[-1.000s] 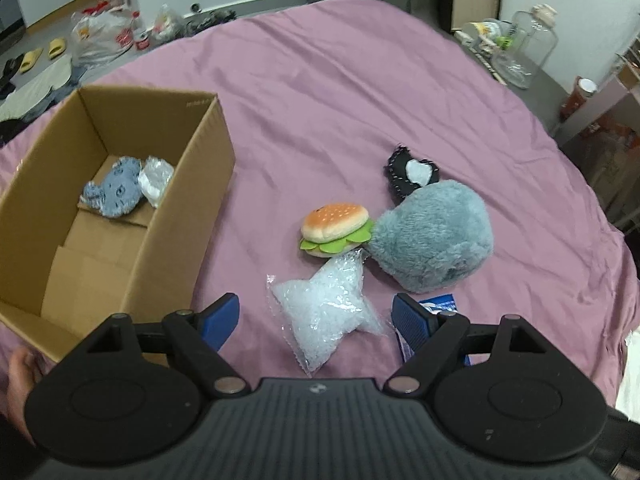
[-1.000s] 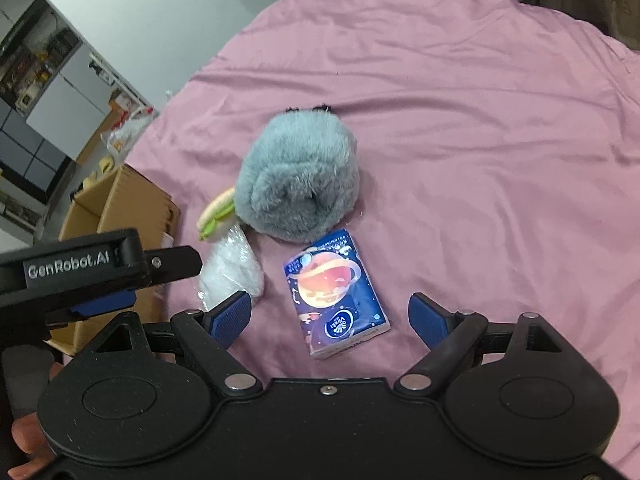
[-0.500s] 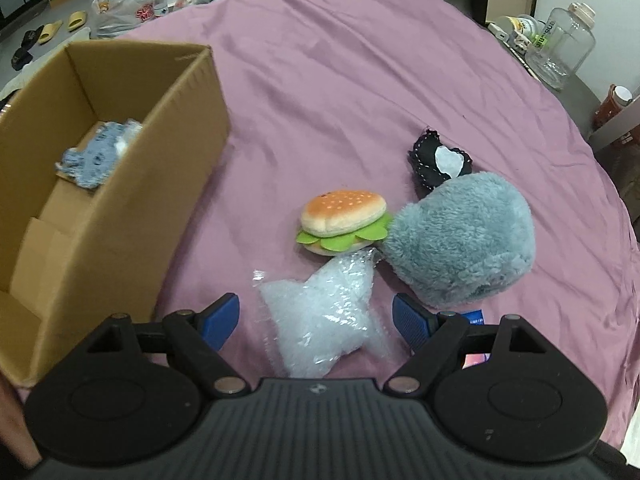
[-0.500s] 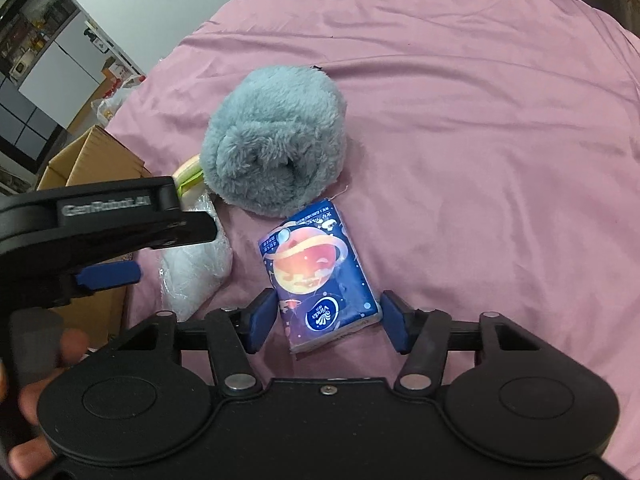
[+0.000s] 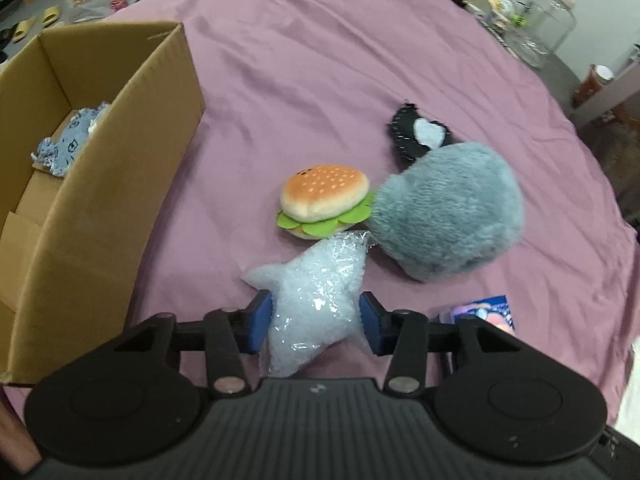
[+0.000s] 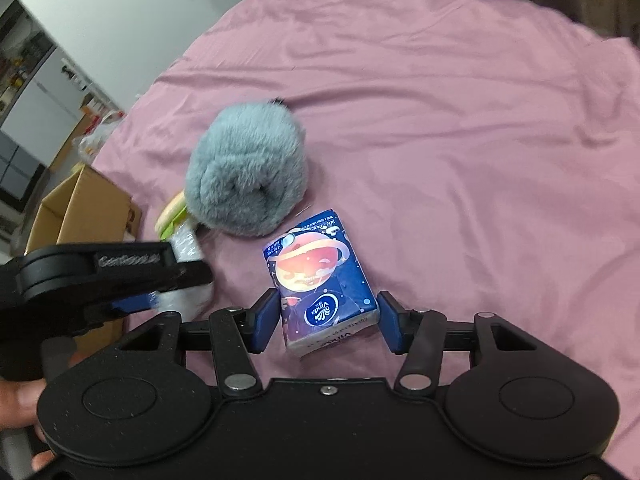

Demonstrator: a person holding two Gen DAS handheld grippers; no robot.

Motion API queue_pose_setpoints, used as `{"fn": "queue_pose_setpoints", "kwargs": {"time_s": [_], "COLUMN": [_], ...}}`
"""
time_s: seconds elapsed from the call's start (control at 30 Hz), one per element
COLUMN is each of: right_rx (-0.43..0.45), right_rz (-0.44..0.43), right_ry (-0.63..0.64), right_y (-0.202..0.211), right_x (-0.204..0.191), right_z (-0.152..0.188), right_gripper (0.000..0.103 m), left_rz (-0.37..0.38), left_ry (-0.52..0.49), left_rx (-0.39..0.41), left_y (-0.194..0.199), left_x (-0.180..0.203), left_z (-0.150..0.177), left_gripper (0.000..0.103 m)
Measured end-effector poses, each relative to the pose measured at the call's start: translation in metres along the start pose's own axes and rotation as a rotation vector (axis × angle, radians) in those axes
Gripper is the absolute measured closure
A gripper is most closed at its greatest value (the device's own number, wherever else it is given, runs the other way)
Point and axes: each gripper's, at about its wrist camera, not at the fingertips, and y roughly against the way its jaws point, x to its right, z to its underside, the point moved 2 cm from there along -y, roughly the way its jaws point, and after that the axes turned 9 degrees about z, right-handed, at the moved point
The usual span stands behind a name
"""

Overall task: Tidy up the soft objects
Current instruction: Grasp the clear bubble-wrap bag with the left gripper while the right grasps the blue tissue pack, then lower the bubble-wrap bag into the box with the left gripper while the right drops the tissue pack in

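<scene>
while bound for box (image 5: 100, 184) | left gripper (image 5: 314, 322) pinching bag (image 5: 316, 296) | right gripper (image 6: 326, 320) narrowly straddling tissues (image 6: 320, 276), contact unclear

Both tongs: black plastic bodies, ribbed top, silver pivot screws, blue pads (image 5: 259, 317). Left tongs (image 6: 132, 304) marked "GenRobot.AI".
</scene>
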Motion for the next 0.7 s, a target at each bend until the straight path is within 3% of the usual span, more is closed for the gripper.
{"fn": "queue_pose_setpoints", "kwargs": {"time_s": [0.3, 0.43, 0.7], "right_rx": [0.080, 0.144, 0.209], "right_rz": [0.003, 0.053, 0.029], "right_ry": [-0.077, -0.085, -0.111], "right_y": [0.031, 0.051, 0.082], "right_x": [-0.002, -0.008, -0.021], "right_z": [0.001, 0.003, 0.007], "right_gripper": [0.052, 0.052, 0.052], "left_rz": [0.080, 0.090, 0.109], "left_ry": [-0.062, -0.112, -0.167], "left_rx": [0.024, 0.036, 0.057], "left_y": [0.037, 0.053, 0.083], "left_x": [0.007, 0.008, 0.003], "left_z": [0.003, 0.006, 0.008], "left_gripper": [0.060, 0.060, 0.061]}}
